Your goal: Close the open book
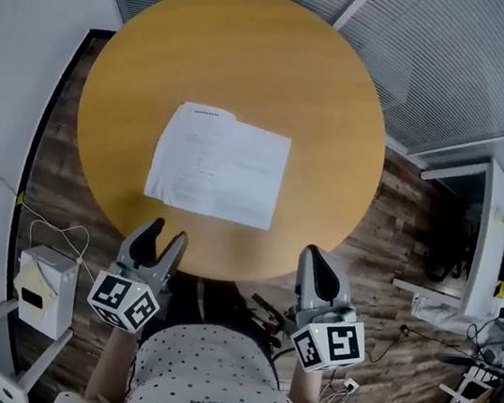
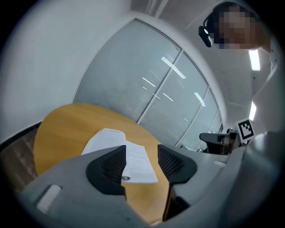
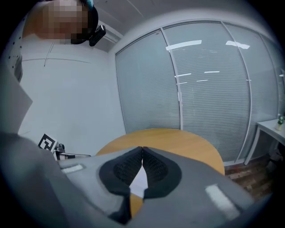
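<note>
The left gripper (image 1: 167, 230), jaws apart and empty, and the right gripper (image 1: 312, 251), jaws pressed together on nothing, hover at the near rim of the round wooden table (image 1: 233, 259). Ahead, closer to the left one, the open white book (image 1: 220, 164) lies flat, spread crosswise.

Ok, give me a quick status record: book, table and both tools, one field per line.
book: open, lying flat, white pages up
table: round, wooden, with the book near its middle
left tool: open, empty, at the table's near edge, short of the book
right tool: shut, empty, at the near edge, right of the book's near corner
contact: neither tool touches the book
task: book not yet closed
</note>
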`<state>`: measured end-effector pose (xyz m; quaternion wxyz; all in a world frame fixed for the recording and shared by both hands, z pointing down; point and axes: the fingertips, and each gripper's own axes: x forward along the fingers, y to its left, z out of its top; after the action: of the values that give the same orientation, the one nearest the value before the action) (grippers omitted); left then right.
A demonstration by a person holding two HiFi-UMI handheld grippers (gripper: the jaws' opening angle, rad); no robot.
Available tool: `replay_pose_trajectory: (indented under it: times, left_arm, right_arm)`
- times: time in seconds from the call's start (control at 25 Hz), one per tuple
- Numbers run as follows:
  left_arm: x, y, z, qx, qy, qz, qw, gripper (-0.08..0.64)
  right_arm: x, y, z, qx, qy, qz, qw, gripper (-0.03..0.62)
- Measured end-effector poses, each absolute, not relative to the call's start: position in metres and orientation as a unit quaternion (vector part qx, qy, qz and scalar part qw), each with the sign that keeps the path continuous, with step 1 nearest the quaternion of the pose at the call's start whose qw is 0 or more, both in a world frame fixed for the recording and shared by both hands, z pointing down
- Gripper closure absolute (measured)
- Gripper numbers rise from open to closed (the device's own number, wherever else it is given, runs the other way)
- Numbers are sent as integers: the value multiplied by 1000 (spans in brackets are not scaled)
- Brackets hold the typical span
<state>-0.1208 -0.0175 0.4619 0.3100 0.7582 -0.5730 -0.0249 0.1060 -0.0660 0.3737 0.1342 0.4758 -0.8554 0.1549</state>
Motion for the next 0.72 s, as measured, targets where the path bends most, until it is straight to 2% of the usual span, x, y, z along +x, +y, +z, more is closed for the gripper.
replay_pose_trajectory:
  times: [0.24,0.52,0.72]
  left_arm:
    - [-119,-19,496,730,-559,-74,386,304]
    - [-105,-24,517,725,-520,-112,437,272]
    - [-100,-29,547,716,-513,-102,464,259]
  right_arm:
    - [98,-62,386,462,-861,161,141,588]
    - [99,-56,384,460,-862,160,142,588]
    - [101,-54,387,460,-860,162,149,588]
